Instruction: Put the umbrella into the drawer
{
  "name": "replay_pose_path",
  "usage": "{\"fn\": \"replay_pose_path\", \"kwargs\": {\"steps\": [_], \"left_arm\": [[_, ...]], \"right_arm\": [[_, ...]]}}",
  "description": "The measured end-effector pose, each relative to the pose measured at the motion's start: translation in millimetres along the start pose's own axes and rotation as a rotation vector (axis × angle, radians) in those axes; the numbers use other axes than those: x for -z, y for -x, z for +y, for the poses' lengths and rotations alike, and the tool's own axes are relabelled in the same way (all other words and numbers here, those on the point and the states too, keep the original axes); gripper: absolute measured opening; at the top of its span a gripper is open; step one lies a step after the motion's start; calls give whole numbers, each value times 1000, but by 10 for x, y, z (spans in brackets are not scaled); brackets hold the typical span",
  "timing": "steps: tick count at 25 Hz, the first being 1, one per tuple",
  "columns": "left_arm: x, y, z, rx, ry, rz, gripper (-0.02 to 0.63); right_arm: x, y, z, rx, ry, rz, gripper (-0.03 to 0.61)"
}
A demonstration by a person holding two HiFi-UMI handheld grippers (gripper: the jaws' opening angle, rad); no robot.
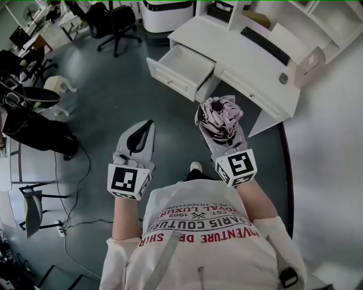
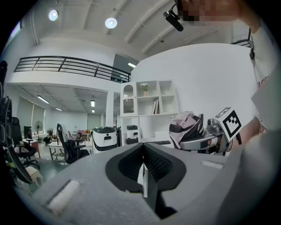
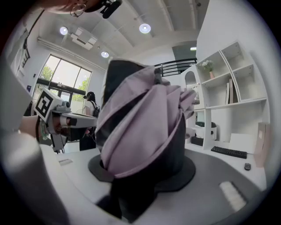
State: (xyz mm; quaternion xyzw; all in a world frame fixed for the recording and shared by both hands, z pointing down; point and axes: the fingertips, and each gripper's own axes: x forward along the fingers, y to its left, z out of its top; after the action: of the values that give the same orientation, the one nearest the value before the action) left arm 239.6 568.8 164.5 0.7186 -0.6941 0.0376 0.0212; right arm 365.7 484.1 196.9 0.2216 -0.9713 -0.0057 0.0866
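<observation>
A folded pink and black umbrella (image 1: 219,116) stands upright between the jaws of my right gripper (image 1: 220,127), which is shut on it; in the right gripper view the umbrella (image 3: 140,118) fills the middle. My left gripper (image 1: 140,136) is level beside it on the left, shut and empty, its pads (image 2: 143,169) meeting. The left gripper view shows the umbrella (image 2: 186,126) off to the right. The white desk's open drawer (image 1: 180,69) lies ahead of both grippers, and the part of its inside that I see is bare.
The white desk (image 1: 238,54) carries a keyboard (image 1: 265,45), a mouse (image 1: 283,78) and a pink box (image 1: 309,67). A black office chair (image 1: 116,25) and a white machine (image 1: 166,14) stand at the back. Grey floor with cables spreads to the left.
</observation>
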Motion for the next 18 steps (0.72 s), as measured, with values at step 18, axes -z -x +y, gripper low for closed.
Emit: {"fn": "replay_pose_path", "kwargs": {"steps": [18], "left_arm": [[201, 80, 351, -36, 5, 30, 8]], "right_arm": [[115, -413, 249, -77, -31, 15, 206]]}}
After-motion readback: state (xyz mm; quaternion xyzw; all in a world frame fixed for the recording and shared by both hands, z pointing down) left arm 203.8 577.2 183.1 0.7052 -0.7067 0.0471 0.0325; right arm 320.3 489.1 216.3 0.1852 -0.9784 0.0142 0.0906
